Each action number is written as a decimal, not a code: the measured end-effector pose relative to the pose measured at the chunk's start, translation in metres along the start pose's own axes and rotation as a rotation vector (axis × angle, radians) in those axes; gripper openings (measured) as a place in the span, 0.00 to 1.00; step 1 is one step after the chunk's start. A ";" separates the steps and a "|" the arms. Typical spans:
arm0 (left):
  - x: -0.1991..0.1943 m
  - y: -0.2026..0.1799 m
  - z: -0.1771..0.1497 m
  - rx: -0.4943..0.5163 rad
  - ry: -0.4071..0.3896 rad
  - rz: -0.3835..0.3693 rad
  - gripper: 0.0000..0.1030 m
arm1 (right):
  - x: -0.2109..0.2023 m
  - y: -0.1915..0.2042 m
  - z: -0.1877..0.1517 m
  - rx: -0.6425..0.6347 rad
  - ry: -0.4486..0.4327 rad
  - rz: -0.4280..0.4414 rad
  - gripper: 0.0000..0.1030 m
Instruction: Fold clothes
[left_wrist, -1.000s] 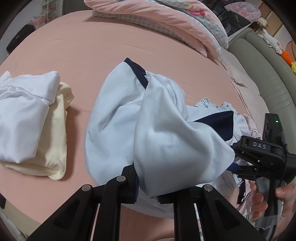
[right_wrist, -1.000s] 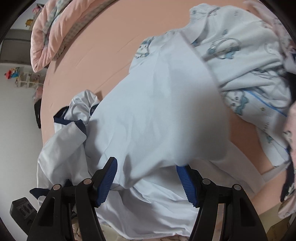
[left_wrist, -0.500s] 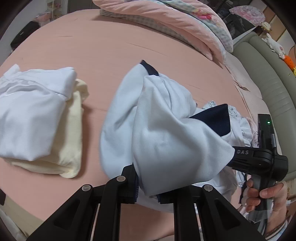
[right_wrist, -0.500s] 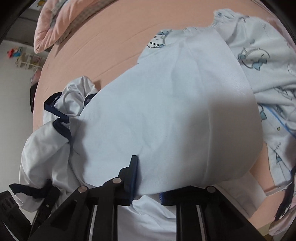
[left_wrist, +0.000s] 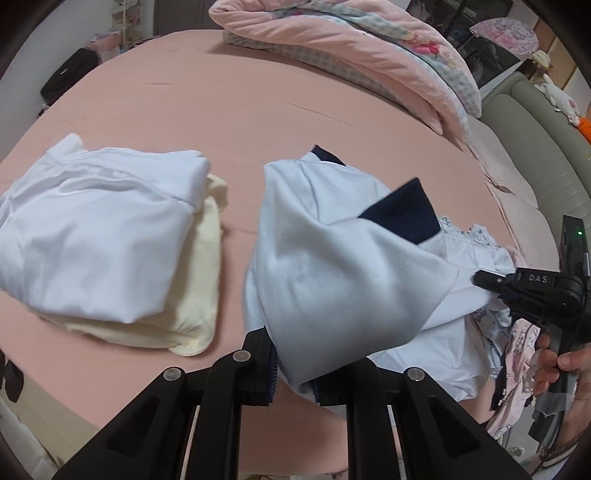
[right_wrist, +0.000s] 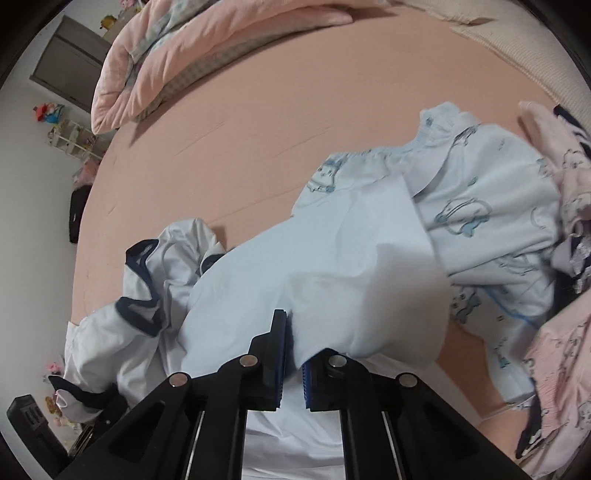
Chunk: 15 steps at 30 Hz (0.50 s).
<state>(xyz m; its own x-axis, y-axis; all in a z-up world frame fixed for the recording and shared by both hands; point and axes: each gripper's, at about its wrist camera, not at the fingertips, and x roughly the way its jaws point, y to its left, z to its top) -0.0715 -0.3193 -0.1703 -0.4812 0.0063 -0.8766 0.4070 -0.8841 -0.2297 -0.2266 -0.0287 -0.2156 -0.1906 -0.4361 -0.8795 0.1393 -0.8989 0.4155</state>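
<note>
While both claws were clamped on it, the pale blue shirt (left_wrist: 332, 273) hung bunched above the pink bed (left_wrist: 229, 99), beside a folded stack (left_wrist: 92, 229). Left gripper (left_wrist: 293, 376) pinched one bundled fold; right gripper (right_wrist: 291, 363) had closed on a plain edge. Cloth looked light, limp, prone to sagging; seams or hem corners seemed the better holds.

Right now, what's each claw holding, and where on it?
Both hold the pale blue shirt: left claw shut on a bunched fold, right claw shut on another fold of its fabric.
</note>
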 end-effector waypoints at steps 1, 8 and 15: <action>-0.001 0.002 -0.001 -0.006 -0.003 0.005 0.12 | 0.002 0.001 -0.001 0.000 -0.006 -0.006 0.05; -0.012 0.015 -0.008 -0.023 -0.027 0.060 0.12 | -0.009 -0.012 0.001 0.020 -0.060 -0.082 0.04; -0.018 0.031 -0.010 -0.061 -0.027 0.078 0.12 | -0.024 -0.043 0.001 0.066 -0.085 -0.129 0.04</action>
<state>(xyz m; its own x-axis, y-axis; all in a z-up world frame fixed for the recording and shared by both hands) -0.0425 -0.3425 -0.1659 -0.4663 -0.0749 -0.8814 0.4900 -0.8514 -0.1869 -0.2288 0.0208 -0.2119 -0.2851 -0.3161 -0.9049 0.0447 -0.9474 0.3169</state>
